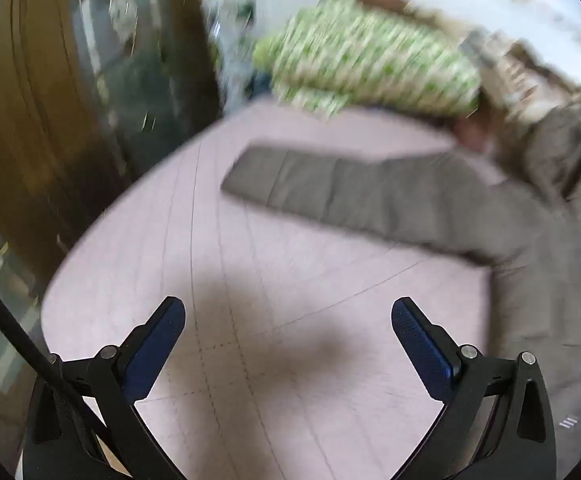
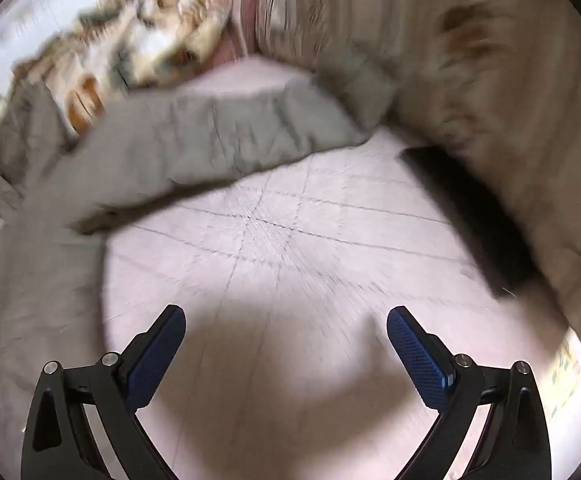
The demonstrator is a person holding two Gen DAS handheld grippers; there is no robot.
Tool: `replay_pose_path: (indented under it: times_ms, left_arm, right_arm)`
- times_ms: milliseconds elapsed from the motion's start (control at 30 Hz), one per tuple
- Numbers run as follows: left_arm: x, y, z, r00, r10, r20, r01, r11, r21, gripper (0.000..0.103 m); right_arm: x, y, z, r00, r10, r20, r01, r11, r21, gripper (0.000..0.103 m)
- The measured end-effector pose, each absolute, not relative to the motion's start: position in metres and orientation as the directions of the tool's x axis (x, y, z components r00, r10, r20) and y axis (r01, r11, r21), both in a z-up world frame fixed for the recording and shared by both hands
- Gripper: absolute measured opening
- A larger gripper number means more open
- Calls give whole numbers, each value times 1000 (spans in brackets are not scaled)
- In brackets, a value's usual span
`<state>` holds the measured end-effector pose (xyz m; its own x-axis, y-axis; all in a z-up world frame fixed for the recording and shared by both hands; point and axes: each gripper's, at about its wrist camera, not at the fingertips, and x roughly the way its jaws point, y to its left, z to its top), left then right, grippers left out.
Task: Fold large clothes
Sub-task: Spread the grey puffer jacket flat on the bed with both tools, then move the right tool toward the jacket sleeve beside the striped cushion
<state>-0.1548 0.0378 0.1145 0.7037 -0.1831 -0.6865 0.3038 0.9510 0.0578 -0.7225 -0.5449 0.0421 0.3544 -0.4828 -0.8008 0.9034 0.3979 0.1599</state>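
The left gripper [image 1: 288, 312] is hanging over a pale pink sheet [image 1: 250, 360] with its two blue-padded fingers [image 1: 154, 344] standing wide apart and nothing lying between them; it is tilting downward and casting a soft shadow on the sheet just ahead of its tips. The right gripper [image 2: 286, 320] is doing the same in its own view, jaws spread wide and empty, pointing down at the pink sheet [image 2: 290, 240], which is showing thin crossing lines. Further out, a grey-brown padded jacket [image 1: 430, 200] is lying flat on the sheet: in the left wrist view one sleeve is stretching out toward the left while the body is running down the right edge of the picture, well ahead of the fingers and not touching them. In the right wrist view the jacket [image 2: 210, 136] is sprawling across the left and middle, its other sleeve reaching toward the right. Beyond the jacket, a green-and-white patterned pillow [image 1: 370, 64] is sitting at the far side of the sheet, and a patterned blanket [image 2: 142, 40] is bunching up behind the collar. At the right, a beige striped quilt [image 2: 510, 120] is overhanging the sheet. Both views are blurring heavily, so finer details cannot be told.
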Motion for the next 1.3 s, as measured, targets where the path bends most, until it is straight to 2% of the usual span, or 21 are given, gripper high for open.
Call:
replay_pose_path:
  times_ms: [133,233,367,500,600,700,767,900,1300]
  left_arm:
    - [-217,21,168,730,-324,-601,420,907,22,103]
    - [-270,4,192,714,-411,-567,501,866,2,103]
    - [-329,-31,202,660,-502,-560,581,813,-44,103]
    - [-384,-57,194,658,-532,-534,607,793,-42,103]
    - [-423,-64,180,688,-523,-503,586,809,-40,103]
    - [-442,-67,158,675,-505,-538,574,817,-47,103]
    - [-448,-70,145,649,-500,-573,586,809,-41,103]
    - [-451,-71,138,658,-477,-582,591,807,7,103]
    - [-439,-57,134,667,-445,-598,564,826,15,103]
  right_arm:
    - [-755,-487,105,413,-583,-699,892,415,180,102]
    - [-745,-449,151,465,-623,-629,866,469,175,102]
    - [-726,-383,201,534,-658,-532,823,549,147,102]
    - [-693,-322,217,604,-646,-467,773,618,144,102]
    - [-665,-279,206,646,-615,-453,736,658,158,102]
    - [-643,-239,183,674,-595,-438,706,693,144,102]
    - [-631,-218,166,690,-557,-463,678,721,143,102]
    - [-617,-202,151,710,-493,-503,631,763,142,102]
    - [-597,-192,146,713,-467,-523,602,790,115,102]
